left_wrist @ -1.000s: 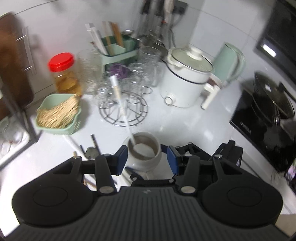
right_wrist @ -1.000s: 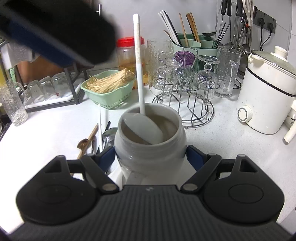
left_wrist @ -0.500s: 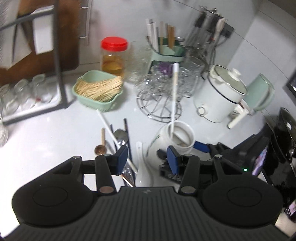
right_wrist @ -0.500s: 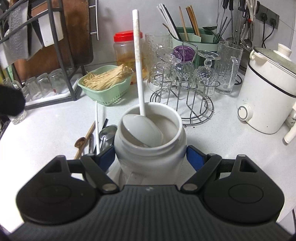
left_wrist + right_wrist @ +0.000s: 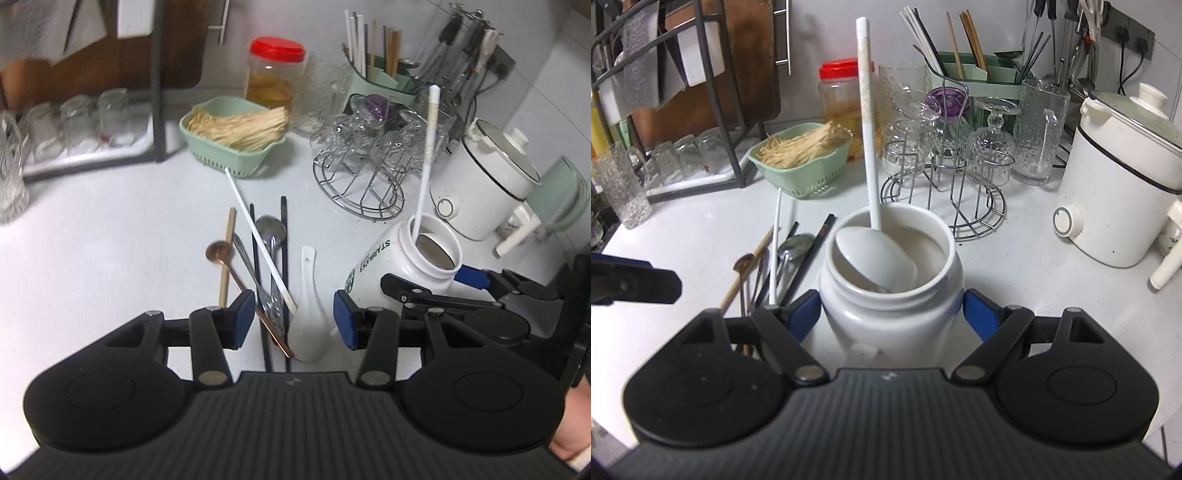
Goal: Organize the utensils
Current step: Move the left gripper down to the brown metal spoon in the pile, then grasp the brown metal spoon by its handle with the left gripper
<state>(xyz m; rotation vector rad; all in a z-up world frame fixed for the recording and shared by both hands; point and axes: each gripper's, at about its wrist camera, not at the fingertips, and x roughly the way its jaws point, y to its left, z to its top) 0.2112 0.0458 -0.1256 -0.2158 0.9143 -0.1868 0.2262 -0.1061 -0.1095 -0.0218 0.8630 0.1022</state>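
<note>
Two grippers, right fingers (image 5: 892,312) clamping jar (image 5: 890,314), left fingers (image 5: 294,319) apart over spoons (image 5: 271,266).

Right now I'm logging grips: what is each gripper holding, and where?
The right gripper clamps the white jar by its sides, below the rim. The left gripper holds nothing; its fingers stand open above the loose utensils.

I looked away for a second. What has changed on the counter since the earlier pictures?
The empty left gripper swung away from the white ceramic jar and came down over the loose utensils, its open jaws either side of the white ceramic soup spoon. The right gripper still clamps the jar, the long white ladle still inside.
</note>
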